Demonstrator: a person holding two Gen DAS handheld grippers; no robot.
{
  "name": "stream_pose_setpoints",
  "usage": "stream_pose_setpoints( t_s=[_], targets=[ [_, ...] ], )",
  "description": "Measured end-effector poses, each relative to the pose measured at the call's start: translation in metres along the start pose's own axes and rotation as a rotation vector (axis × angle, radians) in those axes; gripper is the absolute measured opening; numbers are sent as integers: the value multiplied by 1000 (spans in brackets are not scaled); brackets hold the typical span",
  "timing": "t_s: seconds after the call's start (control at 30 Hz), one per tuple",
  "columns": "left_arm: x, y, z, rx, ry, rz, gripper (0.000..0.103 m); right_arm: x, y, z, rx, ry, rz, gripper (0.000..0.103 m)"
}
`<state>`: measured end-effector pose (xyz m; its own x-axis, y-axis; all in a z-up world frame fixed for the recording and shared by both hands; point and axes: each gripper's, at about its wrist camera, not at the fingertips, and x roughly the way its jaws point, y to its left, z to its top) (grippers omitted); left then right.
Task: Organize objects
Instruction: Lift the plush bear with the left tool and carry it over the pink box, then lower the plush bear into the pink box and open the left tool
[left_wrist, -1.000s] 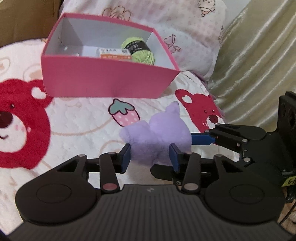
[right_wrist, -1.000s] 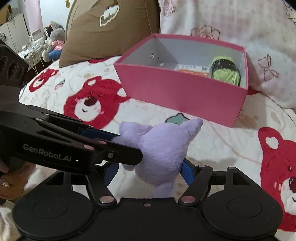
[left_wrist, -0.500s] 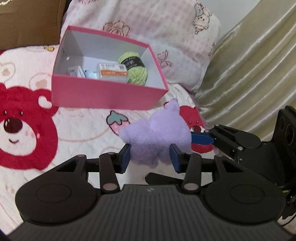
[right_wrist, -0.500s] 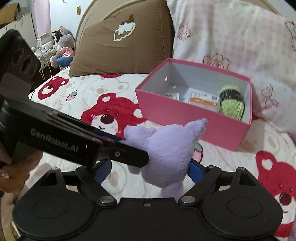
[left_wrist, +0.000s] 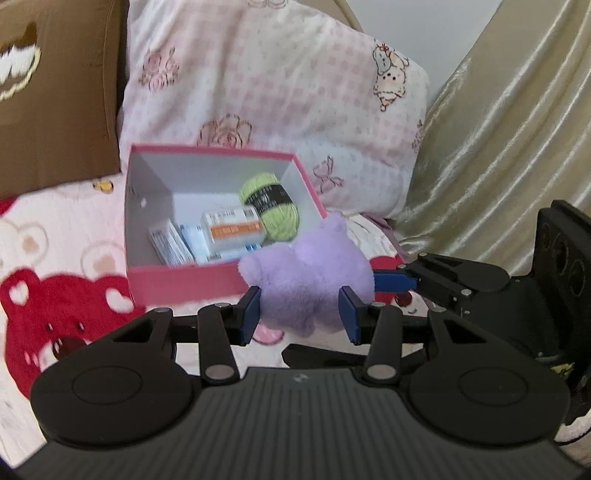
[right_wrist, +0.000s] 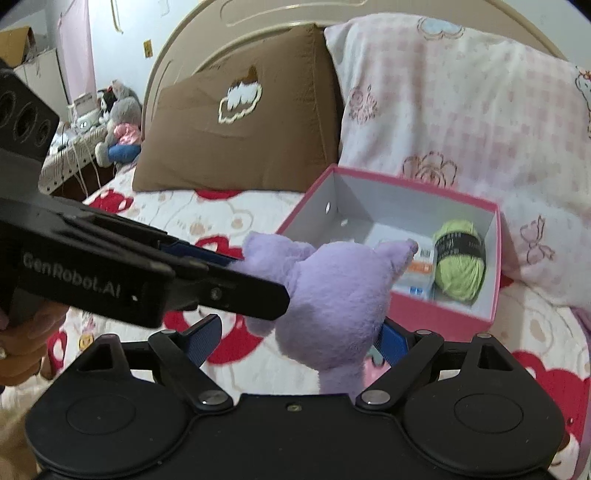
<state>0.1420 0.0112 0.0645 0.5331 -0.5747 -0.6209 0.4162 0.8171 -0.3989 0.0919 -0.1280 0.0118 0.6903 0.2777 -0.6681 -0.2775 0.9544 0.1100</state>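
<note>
I am holding the purple plush toy (left_wrist: 306, 284) up off the bed with my left gripper (left_wrist: 300, 314), whose blue pads are pressing into its soft sides at a fairly narrow spread. My right gripper (right_wrist: 295, 339) is spread wide around the toy's lower part: its jaws were opening within the last second, one pad is standing clear of the fur, and I cannot tell whether the other, half hidden behind the toy, is touching it. So I am judging that the left one is carrying the weight.

The toy is hanging in front of the pink box (left_wrist: 177, 282), near its front right corner and about level with the rim. To do this well, I am thinking the toy should clear the front wall before it travels in, and come down on the emptier side, away from the green yarn ball (left_wrist: 273, 206) and the small cartons (left_wrist: 207, 240) lying on the box floor. The plush squashes easily, so a firm pinch matters more than a precise one.

The box is sitting on a quilt (right_wrist: 236, 218) printed with red bears, a soft surface that could let the box shift if bumped. A brown pillow (right_wrist: 240, 122) and a pink pillow (right_wrist: 461, 103) are leaning against the headboard, a shiny curtain (left_wrist: 517, 155) is hanging beside the bed, and stuffed animals (right_wrist: 118, 125) are sitting far off.
</note>
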Motion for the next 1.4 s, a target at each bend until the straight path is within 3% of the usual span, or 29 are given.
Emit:
stream_pose_setpoints(
  t_s=[0.3, 0.5, 0.63, 0.7, 0.77, 1.17, 1.4],
  targets=[
    [10, 1, 34, 48, -52, 56, 42, 13, -14, 37, -19, -26, -20, 90],
    [37, 17, 59, -19, -27, 53, 40, 29, -32, 61, -14, -21, -48, 88],
    [56, 32, 76, -18, -22, 46, 41, 46, -49, 76, -26, -6, -74, 72],
    [64, 39, 82, -15, -29, 47, 41, 52, -59, 81, -25, -13, -70, 70],
    [74, 46, 88, -16, -24, 61, 40, 62, -71, 86, 8, 0, -59, 55],
    [149, 85, 101, -72, -44, 114, 40, 134, -120, 102, 117, 70, -67, 53],
    [190, 122, 99, -222, -57, 97, 40, 179, -143, 105, 136, 115, -97, 53]
  ],
)
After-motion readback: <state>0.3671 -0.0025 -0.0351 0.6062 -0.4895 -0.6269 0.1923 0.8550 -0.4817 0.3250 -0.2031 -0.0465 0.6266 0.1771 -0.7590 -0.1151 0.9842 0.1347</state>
